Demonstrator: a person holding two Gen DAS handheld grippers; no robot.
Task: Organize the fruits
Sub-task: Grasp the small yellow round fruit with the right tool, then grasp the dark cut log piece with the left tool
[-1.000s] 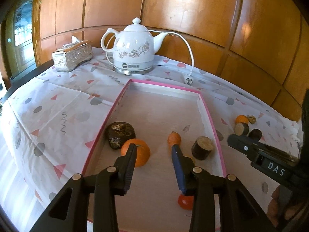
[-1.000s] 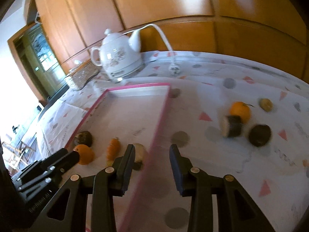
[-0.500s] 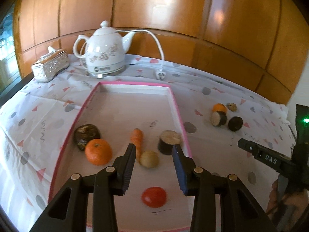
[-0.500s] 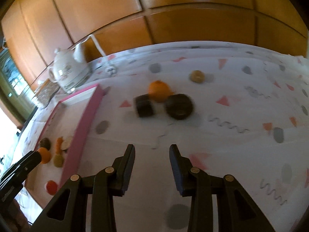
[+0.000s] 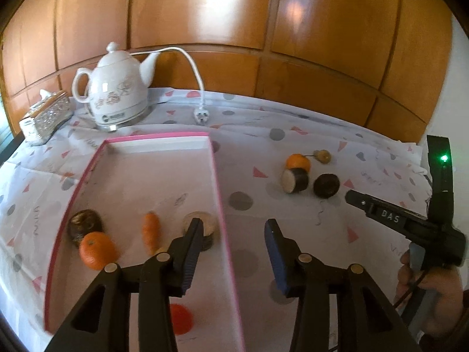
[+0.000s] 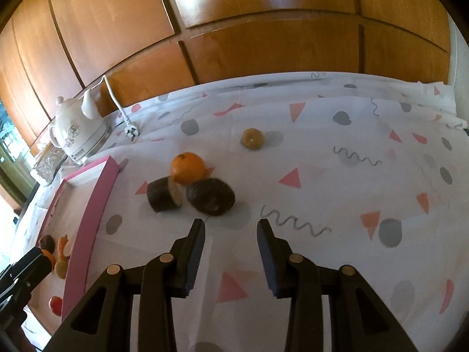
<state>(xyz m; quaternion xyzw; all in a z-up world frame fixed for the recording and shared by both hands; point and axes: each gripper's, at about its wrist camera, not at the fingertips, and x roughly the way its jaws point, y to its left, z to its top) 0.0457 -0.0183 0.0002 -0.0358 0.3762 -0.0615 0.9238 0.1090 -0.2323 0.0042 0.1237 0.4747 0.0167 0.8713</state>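
Both grippers are swinging right, away from the pink tray and toward the four fruits left on the cloth. Right gripper, jaws spread and empty, is closing on the dark round fruit, probably the next pick; it needs lowering astride it. Left gripper is hovering spread over the tray's right wall.

We see glossy wooden wall panels catching bright light, and a table under a patterned cloth, with a window at far left.
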